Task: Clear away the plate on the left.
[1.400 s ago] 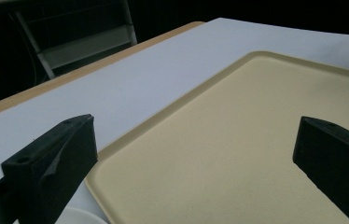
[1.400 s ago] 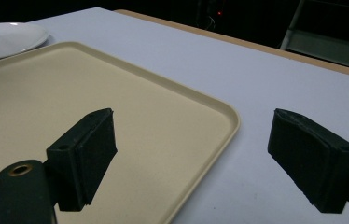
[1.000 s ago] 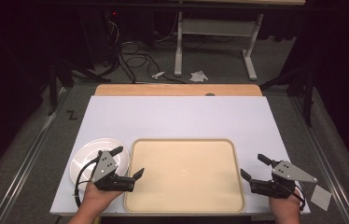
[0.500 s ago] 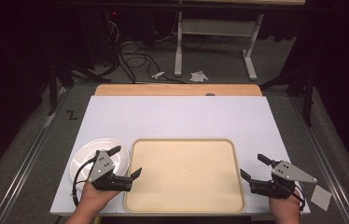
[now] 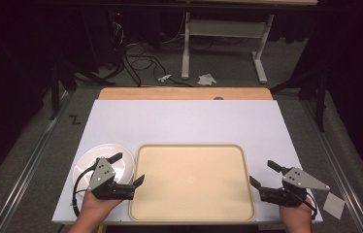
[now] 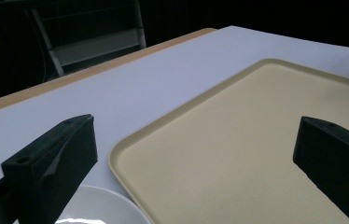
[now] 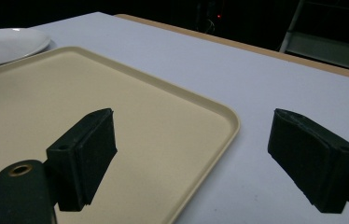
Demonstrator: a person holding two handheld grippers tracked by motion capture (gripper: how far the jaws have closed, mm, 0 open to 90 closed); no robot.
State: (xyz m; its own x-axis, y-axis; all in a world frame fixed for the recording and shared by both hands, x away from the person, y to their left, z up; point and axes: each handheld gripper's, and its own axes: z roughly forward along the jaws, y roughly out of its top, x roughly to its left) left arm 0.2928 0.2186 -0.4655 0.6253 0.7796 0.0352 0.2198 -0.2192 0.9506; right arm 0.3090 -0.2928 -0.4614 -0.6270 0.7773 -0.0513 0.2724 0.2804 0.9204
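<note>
The fingers (image 6: 51, 154) of the left gripper (image 5: 127, 169) stand wide apart and hold nothing; one is above the white plate (image 5: 121, 160), the other above the left edge of the beige tray (image 5: 194, 208). The right gripper (image 5: 263, 175) is spread in the same way and also empty, with one jaw over the right rim of the tray and the other over the bare table (image 5: 184, 121). In the right gripper view the rim of the tray passes between the 2 black jaws, and in the left gripper view the near left corner of the tray does the same.

The tray lies flat at the near middle of the white table, and nothing is on it. The plate sits just beside its left edge, near the left hand (image 5: 94, 206). I cannot tell if plate and tray touch.

I judge that the person prepares to take the tray by both side rims. To do it well, each gripper should come down so that the rim sits deep between the jaws, and both should close together at the same height, so the tray rises level. The left gripper must avoid the plate.

I count 2 grippers, 1 tray, 1 plate and 1 table. On the floor beyond the table lie some cables (image 5: 136, 58) and 1 crumpled paper (image 5: 206, 78).
</note>
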